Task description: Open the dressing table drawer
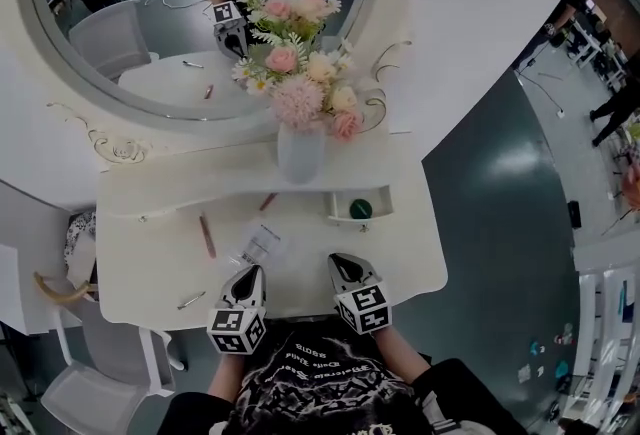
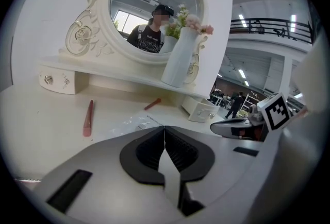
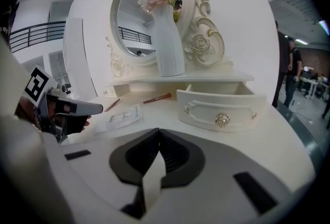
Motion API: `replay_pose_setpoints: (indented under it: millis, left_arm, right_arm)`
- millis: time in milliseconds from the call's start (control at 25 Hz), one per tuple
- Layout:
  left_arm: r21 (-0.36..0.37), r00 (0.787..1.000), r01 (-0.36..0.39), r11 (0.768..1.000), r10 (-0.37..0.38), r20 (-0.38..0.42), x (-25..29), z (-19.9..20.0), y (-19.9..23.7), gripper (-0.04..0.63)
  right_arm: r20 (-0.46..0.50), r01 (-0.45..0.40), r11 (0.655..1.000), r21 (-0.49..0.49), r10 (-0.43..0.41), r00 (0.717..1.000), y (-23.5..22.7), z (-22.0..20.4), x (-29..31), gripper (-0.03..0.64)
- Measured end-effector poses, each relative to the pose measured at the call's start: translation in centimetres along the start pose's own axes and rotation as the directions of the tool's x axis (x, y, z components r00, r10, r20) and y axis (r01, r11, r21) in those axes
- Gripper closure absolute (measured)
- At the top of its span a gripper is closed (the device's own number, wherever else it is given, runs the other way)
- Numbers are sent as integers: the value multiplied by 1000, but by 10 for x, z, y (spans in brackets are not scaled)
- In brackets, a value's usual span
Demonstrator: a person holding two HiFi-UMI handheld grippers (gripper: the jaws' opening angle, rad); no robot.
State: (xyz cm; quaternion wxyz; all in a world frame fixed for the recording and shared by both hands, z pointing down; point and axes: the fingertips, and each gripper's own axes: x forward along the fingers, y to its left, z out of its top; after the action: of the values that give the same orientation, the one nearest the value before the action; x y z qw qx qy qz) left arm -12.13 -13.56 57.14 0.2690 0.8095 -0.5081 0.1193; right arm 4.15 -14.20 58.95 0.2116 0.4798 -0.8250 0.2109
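The small right drawer (image 1: 345, 208) of the white dressing table (image 1: 420, 253) stands pulled out, with a round green thing (image 1: 360, 209) inside. In the right gripper view the drawer front (image 3: 206, 107) with its crystal knob (image 3: 223, 119) lies just ahead and to the right of my right gripper (image 3: 159, 138), apart from it. That gripper (image 1: 346, 265) is shut and holds nothing. My left gripper (image 1: 246, 275) hovers over the table's front edge, also shut and empty (image 2: 164, 133). A second small drawer (image 2: 56, 81) at the left is closed.
A white vase of pink flowers (image 1: 301, 153) stands on the shelf below the oval mirror (image 1: 130, 23). On the tabletop lie a pink pen (image 1: 207, 236), a clear plastic packet (image 1: 262, 243), a short red pencil (image 1: 267, 202) and a silver item (image 1: 192, 300). A grey chair (image 1: 90, 393) stands at the lower left.
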Motion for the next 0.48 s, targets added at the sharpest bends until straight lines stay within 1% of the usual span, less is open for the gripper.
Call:
replay_pose_setpoints:
  millis: [200, 360, 480]
  left_arm:
    - [30, 1000, 24, 999, -24, -9, 6, 1, -6, 578]
    - [61, 999, 39, 997, -38, -16, 9, 2, -8, 578]
    - [64, 999, 38, 997, -37, -16, 9, 2, -7, 578]
  right_arm:
    - [-5, -12, 1000, -19, 12, 1000, 3, 3, 4, 606]
    - [-4, 2, 1000, 2, -2, 1000, -2, 4, 9, 607]
    - [-3, 5, 1000, 17, -5, 1000, -4, 6, 12, 607]
